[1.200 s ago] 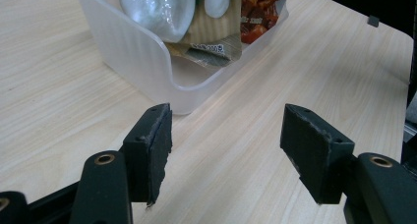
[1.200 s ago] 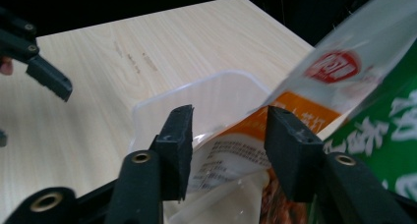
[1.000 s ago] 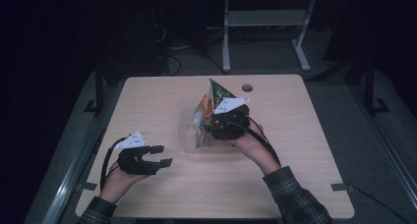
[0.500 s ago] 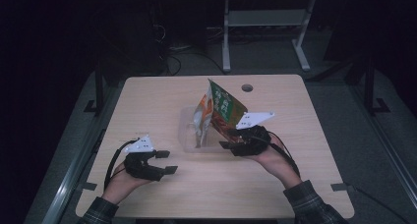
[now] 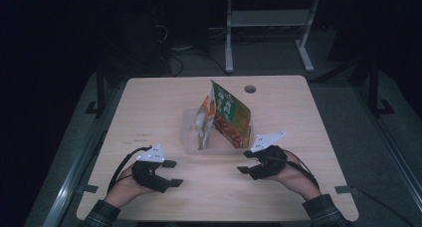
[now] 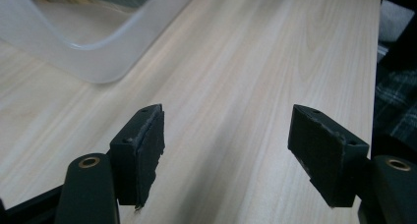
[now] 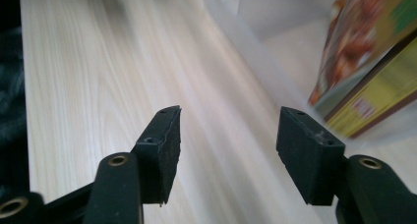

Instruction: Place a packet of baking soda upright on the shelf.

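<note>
right gripper (image 5: 245, 162) withdrawn, pouch (image 5: 226, 116) upright

Mid-frame, the tub (image 5: 191, 140) and its upright packet (image 5: 230, 115) block the way; bare table (image 5: 149, 102) lies open left and right.

Each black gripper (image 5: 171, 173) carries a grey three-cornered plate, trailing cable, brass-ringed jaws; plaid sleeves (image 5: 322, 212).

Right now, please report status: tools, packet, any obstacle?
Left tool and right tool open, holding nothing. Packet leans in clear tub, untouched. No obstacle near it.
</note>
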`<state>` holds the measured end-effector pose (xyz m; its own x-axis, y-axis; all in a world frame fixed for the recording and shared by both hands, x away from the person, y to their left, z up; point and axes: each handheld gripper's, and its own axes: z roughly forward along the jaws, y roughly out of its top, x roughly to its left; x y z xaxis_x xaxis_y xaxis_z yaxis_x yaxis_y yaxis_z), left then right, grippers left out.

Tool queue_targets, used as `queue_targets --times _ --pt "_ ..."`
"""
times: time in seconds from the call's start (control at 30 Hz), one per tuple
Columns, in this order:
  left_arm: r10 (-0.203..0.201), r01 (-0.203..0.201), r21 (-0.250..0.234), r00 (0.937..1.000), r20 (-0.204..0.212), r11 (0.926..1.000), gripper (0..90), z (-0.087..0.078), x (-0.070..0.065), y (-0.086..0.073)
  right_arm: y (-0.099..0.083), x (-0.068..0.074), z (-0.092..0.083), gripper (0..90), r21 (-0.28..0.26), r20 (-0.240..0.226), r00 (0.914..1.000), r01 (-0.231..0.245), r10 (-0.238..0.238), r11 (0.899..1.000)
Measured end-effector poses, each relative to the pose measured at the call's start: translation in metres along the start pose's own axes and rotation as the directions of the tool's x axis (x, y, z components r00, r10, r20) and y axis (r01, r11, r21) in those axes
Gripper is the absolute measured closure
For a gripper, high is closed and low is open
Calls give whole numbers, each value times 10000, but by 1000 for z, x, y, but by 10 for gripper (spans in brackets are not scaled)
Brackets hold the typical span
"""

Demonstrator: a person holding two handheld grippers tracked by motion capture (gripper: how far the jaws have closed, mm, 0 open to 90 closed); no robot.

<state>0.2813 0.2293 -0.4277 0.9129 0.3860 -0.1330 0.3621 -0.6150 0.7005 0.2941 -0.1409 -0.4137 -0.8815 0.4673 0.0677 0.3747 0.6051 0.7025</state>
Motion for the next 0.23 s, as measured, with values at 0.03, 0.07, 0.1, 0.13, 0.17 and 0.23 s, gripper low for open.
queue_targets --times 0.03,0.07,0.1,0.13,0.17,0.23 --pt "27 -27 54 10000 32 10000 287 1 0 0 -3 0 2 409 171 -30 10000 80 -80 9998" --pt "123 -124 125 9999 55 9998 282 2 0 0 -5 1 3 407 270 -55 10000 34 -32 9996" --pt "148 -150 182 9998 92 9997 279 2 -1 0 -7 1 5 404 426 -45 9999 164 -163 9990" --pt "161 -164 236 9998 131 9996 278 3 -1 0 -8 0 6 401 518 -23 9994 332 -331 9981" --pt "170 -174 272 9998 136 9995 278 3 -1 0 -9 1 7 398 569 -87 9995 293 -288 9980" --pt "144 -149 282 9998 161 9995 276 4 -1 0 -8 2 7 394 552 -128 9995 293 -286 9980"
